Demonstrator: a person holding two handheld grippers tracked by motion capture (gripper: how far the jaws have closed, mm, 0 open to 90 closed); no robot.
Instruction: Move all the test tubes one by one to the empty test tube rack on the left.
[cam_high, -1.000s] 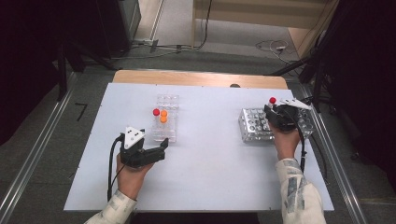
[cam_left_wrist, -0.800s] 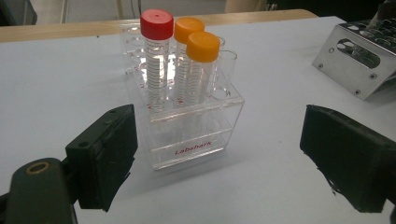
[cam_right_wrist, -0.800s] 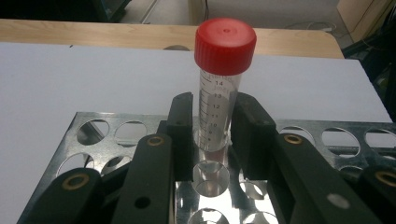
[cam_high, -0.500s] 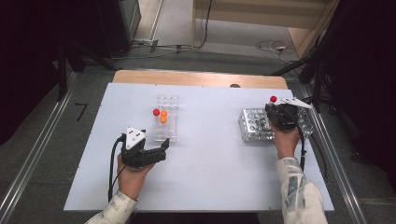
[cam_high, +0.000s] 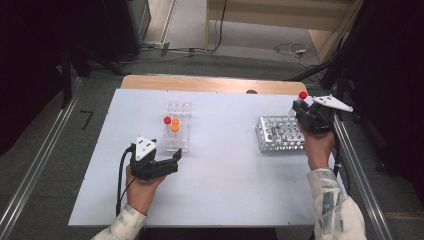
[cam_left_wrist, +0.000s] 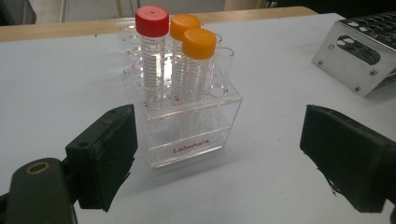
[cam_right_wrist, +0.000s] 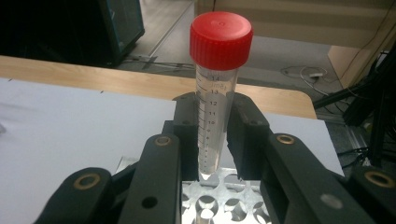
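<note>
The right tongs (cam_right_wrist: 215, 140) clamp the red-capped clear plastic tube (cam_right_wrist: 215, 93) upright, its tip just above the perforated metal rack (cam_right_wrist: 219, 205) near the worktop's right edge; the left tongs (cam_left_wrist: 219, 158) gape wide, empty.

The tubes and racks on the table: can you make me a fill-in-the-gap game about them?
1. The tube held in the right gripper has a ____ cap.
2. The clear rack holds one red-capped tube and ____ orange-capped tubes.
3. The jaws of the left gripper stand ____, with nothing between them.
4. Below the held tube sits a rack made of ____.

Missing words: red; two; open; metal
</note>
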